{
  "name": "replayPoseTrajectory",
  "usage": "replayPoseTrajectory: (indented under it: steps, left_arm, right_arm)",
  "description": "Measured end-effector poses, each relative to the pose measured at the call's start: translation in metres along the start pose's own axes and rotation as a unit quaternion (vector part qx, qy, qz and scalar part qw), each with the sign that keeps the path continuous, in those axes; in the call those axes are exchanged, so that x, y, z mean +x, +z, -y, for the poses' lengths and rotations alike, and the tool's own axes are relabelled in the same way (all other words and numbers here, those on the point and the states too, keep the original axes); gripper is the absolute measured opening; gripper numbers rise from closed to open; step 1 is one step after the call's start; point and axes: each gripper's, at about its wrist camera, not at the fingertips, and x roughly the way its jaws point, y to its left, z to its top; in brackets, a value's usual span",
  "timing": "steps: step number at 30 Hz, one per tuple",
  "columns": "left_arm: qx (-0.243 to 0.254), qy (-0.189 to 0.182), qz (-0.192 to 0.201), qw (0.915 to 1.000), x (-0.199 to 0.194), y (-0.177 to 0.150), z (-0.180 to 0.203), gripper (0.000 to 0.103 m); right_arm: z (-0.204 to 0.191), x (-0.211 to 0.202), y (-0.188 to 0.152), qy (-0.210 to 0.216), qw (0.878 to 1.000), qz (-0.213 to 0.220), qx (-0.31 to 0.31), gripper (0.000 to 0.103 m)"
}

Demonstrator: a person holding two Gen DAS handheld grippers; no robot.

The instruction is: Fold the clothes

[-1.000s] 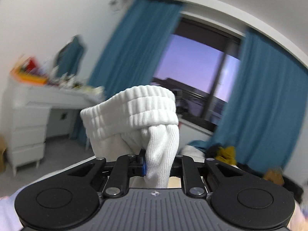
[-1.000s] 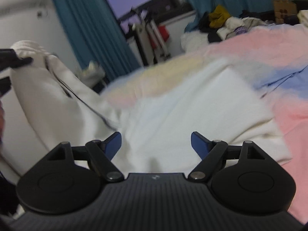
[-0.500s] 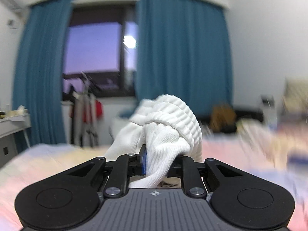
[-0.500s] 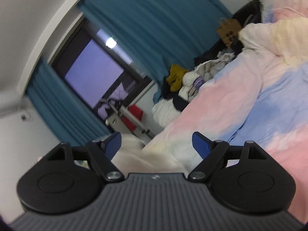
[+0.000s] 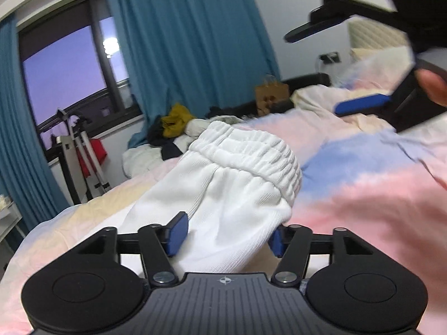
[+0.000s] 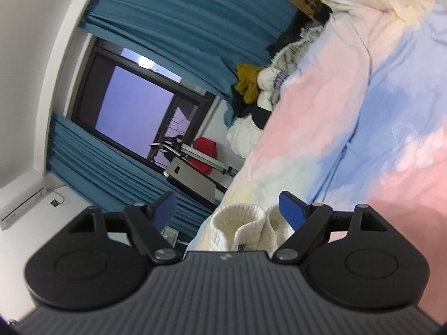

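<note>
A white ribbed garment (image 5: pixel 237 184) with an elastic band lies on the pastel bed cover (image 5: pixel 363 195). It runs between the blue pads of my left gripper (image 5: pixel 226 237), whose jaws are opening; the pads stand apart on either side of the cloth and no longer pinch it. My right gripper (image 5: pixel 338 67) hovers open at the upper right, held by a hand (image 5: pixel 430 86). In the right wrist view the right gripper (image 6: pixel 229 209) is open and empty, rolled sideways, with the garment's white cuffs (image 6: pixel 243 223) just below it.
Mixed clothes, one mustard piece among them, are piled (image 5: pixel 173 122) at the bed's far edge. Beside the pile stands a brown paper bag (image 5: pixel 271 95). A folding rack with a red item (image 5: pixel 86 150) stands under the window, flanked by blue curtains (image 5: pixel 195 42).
My left gripper came down to the bed with the white garment and its jaws spread off the cloth. The right gripper rolled further sideways, still open, and the cuffs came into its view.
</note>
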Motion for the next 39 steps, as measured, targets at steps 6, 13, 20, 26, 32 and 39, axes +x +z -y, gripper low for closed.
replayPoseTrajectory:
  steps: [6, 13, 20, 26, 32, 39]
  left_arm:
    - [0.013, -0.002, -0.016, 0.9998, -0.052, -0.025, -0.030, 0.074]
    - [-0.039, 0.067, -0.044, 0.9960, -0.066, -0.050, -0.072, 0.079]
    - [-0.090, 0.084, -0.066, 0.9902, -0.065, -0.050, -0.098, 0.080]
    - [-0.107, 0.091, -0.074, 0.9873, -0.059, -0.048, -0.103, 0.081]
    - [-0.135, 0.086, -0.074, 0.9843, -0.064, -0.044, -0.110, 0.081]
    - [-0.191, 0.073, -0.040, 0.9780, -0.103, -0.030, -0.128, 0.081]
  right_arm:
    - [-0.011, 0.031, -0.012, -0.031, 0.997, -0.055, -0.039, 0.083]
    - [-0.025, 0.088, -0.038, -0.094, 0.983, -0.079, -0.139, 0.083]
    - [0.013, 0.116, -0.035, -0.073, 0.989, -0.115, -0.058, 0.087]
    - [-0.026, 0.122, -0.047, -0.050, 0.975, -0.153, -0.155, 0.087]
    - [-0.023, 0.130, -0.066, -0.109, 0.955, -0.161, -0.225, 0.079]
    - [-0.047, 0.106, -0.050, -0.092, 0.958, -0.100, -0.254, 0.042]
